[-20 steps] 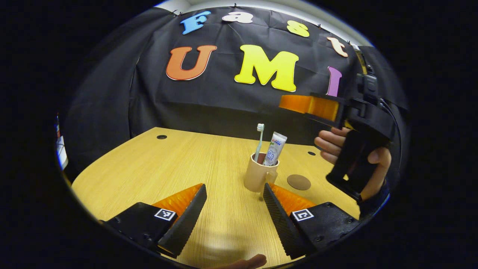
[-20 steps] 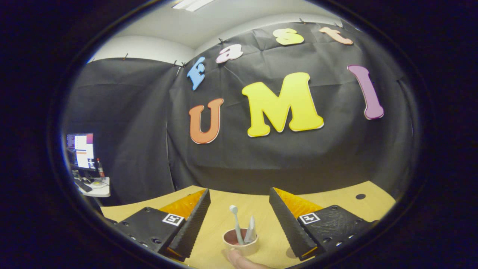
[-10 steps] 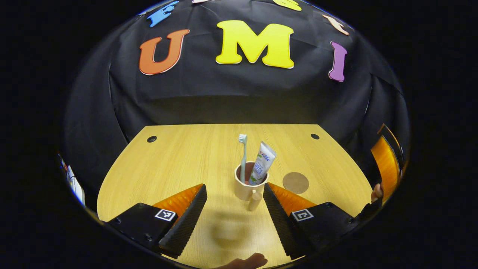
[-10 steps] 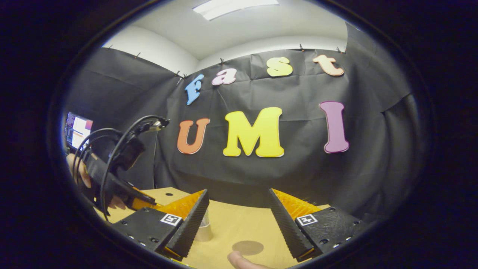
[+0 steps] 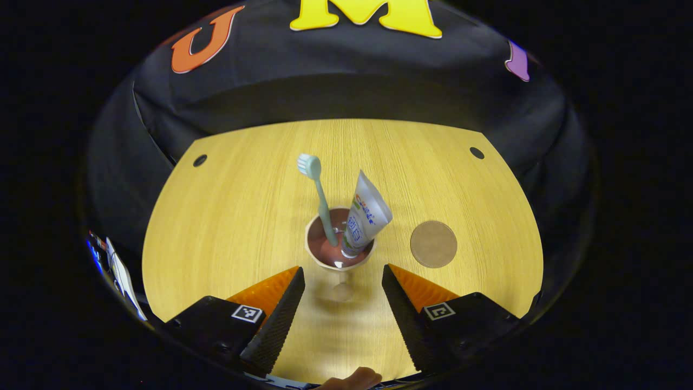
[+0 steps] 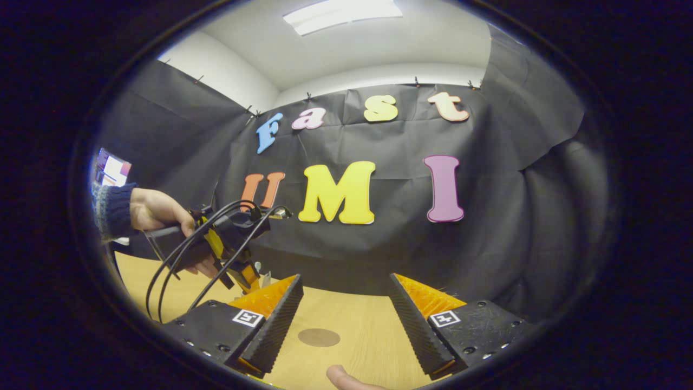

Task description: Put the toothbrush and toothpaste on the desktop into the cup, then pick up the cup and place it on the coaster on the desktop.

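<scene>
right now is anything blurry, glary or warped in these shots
Left gripper view: the wooden desktop bulges from fisheye distortion, a small glare spot sits inside the beige cup, and a soft shadow lies below it. Right gripper view: the bright ceiling light washes out, yet the round brown coaster stays sharp.

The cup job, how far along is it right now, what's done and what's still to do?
Done: the toothbrush and toothpaste both stand in the cup. In hand: the left gripper is above the cup, fingers open on either side of it, not gripping yet. Left: grasp the cup, lift it and set it on the coaster, which lies bare on the desktop beside it. The right gripper is open and holds nothing.
</scene>
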`<state>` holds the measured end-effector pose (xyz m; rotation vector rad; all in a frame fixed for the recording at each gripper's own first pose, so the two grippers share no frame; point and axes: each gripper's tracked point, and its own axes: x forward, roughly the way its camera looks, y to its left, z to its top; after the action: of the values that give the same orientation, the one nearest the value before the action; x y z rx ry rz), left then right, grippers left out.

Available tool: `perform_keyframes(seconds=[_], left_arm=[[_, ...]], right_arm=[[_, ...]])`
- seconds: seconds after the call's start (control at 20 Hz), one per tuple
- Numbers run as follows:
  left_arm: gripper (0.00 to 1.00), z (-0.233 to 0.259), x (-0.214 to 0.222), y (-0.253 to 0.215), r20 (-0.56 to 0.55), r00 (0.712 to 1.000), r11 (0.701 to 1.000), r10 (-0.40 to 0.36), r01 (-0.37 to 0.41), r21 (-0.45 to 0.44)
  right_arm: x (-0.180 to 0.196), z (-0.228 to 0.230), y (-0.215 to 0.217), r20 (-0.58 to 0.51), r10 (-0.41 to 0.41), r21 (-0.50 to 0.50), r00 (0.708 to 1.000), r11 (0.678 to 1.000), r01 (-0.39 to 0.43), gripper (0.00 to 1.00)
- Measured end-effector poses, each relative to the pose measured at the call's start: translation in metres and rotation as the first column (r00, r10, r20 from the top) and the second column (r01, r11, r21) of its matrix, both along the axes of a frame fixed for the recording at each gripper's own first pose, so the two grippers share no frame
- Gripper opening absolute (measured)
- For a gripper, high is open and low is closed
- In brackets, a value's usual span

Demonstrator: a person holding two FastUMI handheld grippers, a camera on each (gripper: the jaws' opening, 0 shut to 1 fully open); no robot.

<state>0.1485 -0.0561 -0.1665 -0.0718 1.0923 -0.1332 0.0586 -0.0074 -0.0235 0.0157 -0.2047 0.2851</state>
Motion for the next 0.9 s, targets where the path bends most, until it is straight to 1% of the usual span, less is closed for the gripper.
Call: perform_keyframes(seconds=[0.05,0.2,0.25,0.35,0.45,0.55,0.6,0.65,0.7,0.75,0.8,0.9], left_arm=[[0.92,-0.009,-0.002,-0.005,-0.041,0.999,1.000,0.013,-0.013,-0.008],[0.92,-0.030,0.000,-0.006,-0.105,0.993,0.999,0.048,-0.046,0.024],[0.92,-0.037,-0.001,-0.009,-0.135,0.990,0.999,0.046,-0.044,0.020],[0.92,-0.047,-0.003,-0.012,-0.175,0.983,0.998,0.056,-0.054,0.019],[0.85,-0.048,-0.003,-0.022,-0.197,0.980,0.999,0.043,-0.047,-0.018],[0.72,-0.047,-0.002,-0.027,-0.196,0.980,0.999,0.029,-0.034,-0.024],[0.62,-0.047,-0.002,-0.026,-0.206,0.978,0.999,0.036,-0.038,-0.009],[0.55,-0.045,-0.001,-0.026,-0.204,0.978,0.999,0.046,-0.047,0.002],[0.31,-0.039,-0.001,-0.027,-0.204,0.978,0.999,0.040,-0.038,0.010],[0.31,-0.033,0.000,-0.027,-0.201,0.979,0.999,0.037,-0.034,0.018],[0.30,-0.025,-0.001,-0.028,-0.199,0.979,0.999,0.046,-0.042,0.024],[0.29,-0.002,0.001,-0.031,-0.173,0.984,0.999,0.034,-0.027,0.038]], right_arm=[[-0.002,-0.003,-0.005,-0.006,-0.002,0.016,1.000,1.000,0.002,0.96],[-0.008,-0.005,-0.016,-0.016,0.011,0.082,1.000,0.997,-0.010,0.96],[-0.010,-0.003,-0.015,-0.016,0.025,0.091,1.000,0.996,-0.023,0.95],[-0.014,-0.002,-0.022,0.003,0.019,0.090,1.000,0.996,-0.019,0.95],[-0.017,-0.001,-0.024,0.013,0.025,0.095,1.000,0.995,-0.026,0.95],[-0.020,-0.004,-0.029,0.011,0.028,0.103,1.000,0.994,-0.029,0.95],[-0.020,-0.005,-0.033,0.011,0.023,0.108,1.000,0.994,-0.024,0.95],[-0.021,-0.005,-0.036,0.013,0.021,0.114,1.000,0.993,-0.022,0.95],[-0.021,-0.005,-0.039,0.013,0.017,0.119,1.000,0.993,-0.018,0.95],[-0.021,-0.006,-0.043,0.010,0.010,0.123,1.000,0.992,-0.011,0.93],[-0.021,-0.007,-0.046,0.008,0.003,0.125,1.000,0.992,-0.004,0.95],[-0.019,-0.008,-0.052,0.007,-0.010,0.123,1.000,0.992,0.010,0.95]])
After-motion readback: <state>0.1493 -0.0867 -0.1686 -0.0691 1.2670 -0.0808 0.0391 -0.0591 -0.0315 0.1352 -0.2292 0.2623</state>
